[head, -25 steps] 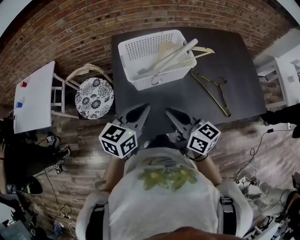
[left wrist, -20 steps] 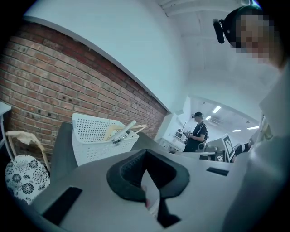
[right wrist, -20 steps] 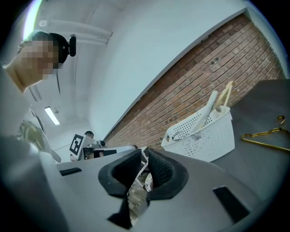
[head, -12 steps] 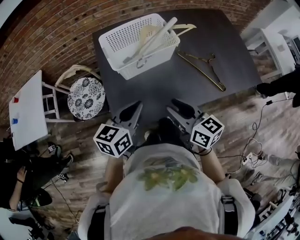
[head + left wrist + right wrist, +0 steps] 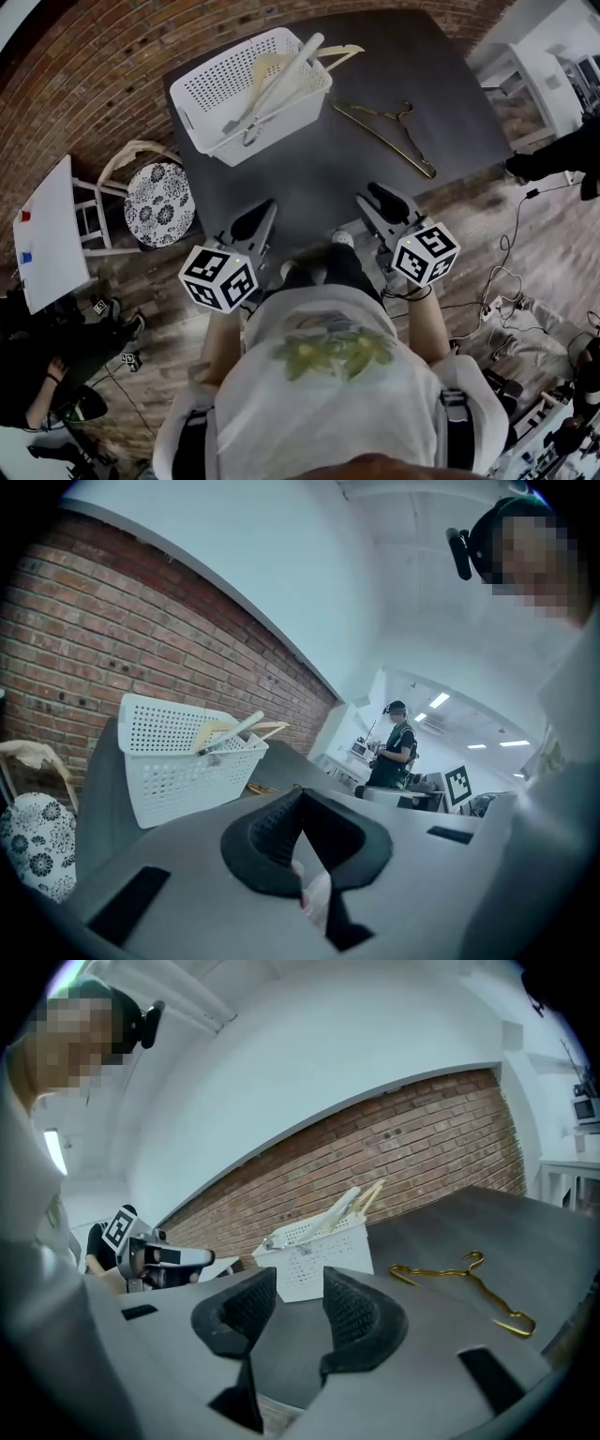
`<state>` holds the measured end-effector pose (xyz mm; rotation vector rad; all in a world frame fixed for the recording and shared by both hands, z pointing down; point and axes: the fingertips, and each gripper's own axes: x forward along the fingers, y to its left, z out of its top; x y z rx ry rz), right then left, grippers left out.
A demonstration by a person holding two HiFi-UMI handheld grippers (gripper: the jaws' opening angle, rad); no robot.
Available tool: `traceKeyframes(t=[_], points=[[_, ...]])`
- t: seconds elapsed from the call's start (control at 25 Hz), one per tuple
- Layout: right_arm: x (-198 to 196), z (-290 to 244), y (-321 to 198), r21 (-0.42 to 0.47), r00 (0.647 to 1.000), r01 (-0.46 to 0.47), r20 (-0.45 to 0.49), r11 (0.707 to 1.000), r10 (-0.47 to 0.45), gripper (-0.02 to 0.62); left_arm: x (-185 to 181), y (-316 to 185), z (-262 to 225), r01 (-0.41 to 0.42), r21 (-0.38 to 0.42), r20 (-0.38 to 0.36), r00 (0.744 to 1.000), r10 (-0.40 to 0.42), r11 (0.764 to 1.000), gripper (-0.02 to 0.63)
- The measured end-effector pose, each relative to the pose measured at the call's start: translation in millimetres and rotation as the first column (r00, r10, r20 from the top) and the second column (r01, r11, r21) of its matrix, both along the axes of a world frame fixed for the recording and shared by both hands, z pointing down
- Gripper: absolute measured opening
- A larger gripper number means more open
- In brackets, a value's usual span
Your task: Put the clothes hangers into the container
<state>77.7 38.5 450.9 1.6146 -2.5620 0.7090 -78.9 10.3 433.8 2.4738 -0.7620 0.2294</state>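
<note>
A white perforated basket (image 5: 253, 94) stands on the far left of the dark table (image 5: 309, 183). Cream and white hangers (image 5: 281, 70) stick out of it. One gold wire hanger (image 5: 386, 133) lies flat on the table to the basket's right. Both grippers hover at the table's near edge, well short of either. My left gripper (image 5: 265, 208) is shut with nothing between its pads (image 5: 272, 832). My right gripper (image 5: 375, 195) is open and empty, and its view looks past its gap (image 5: 300, 1288) at the basket (image 5: 323, 1246) and the gold hanger (image 5: 464, 1283).
A chair with a patterned round seat (image 5: 162, 202) stands left of the table, and a white stand (image 5: 42, 234) further left. A brick wall (image 5: 103, 66) runs behind the table. Cables (image 5: 506, 291) lie on the wooden floor at right. A person (image 5: 394, 752) stands in the background.
The head view has pulled back and turned, so the table sits further off. Both grippers have come back off the table toward the body. Basket and gold hanger have not moved.
</note>
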Motion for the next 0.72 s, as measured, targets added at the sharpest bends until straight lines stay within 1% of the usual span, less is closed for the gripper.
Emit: traceKeyframes(t=[0.2,0.44,0.6,0.72], points=[[57.7,14.2,-11.1,-0.027,0.993,-0.049,-0.111,0.998,0.046,0.146,32.6,-13.3,1.5,-0.008,-0.004,0.022,1.0,0.008,1.0,0.028],[117.4,36.0,-27.4,-0.074,0.988,-0.076,-0.141,0.994,0.065,0.146,73.8,-28.4,-1.9,-0.006,-0.001,0.044,0.999,0.006,1.0,0.028],[143.9,52.1,-42.3,-0.109,0.986,-0.063,-0.16,0.992,0.045,0.146,92.9,-39.0,-4.1,0.011,0.0,0.058,0.998,-0.011,1.0,0.028],[162.5,63.8,-54.5,-0.131,0.981,-0.06,-0.193,0.99,0.034,0.146,103.3,-46.2,-4.7,0.025,0.002,0.07,0.997,-0.025,1.0,0.028]])
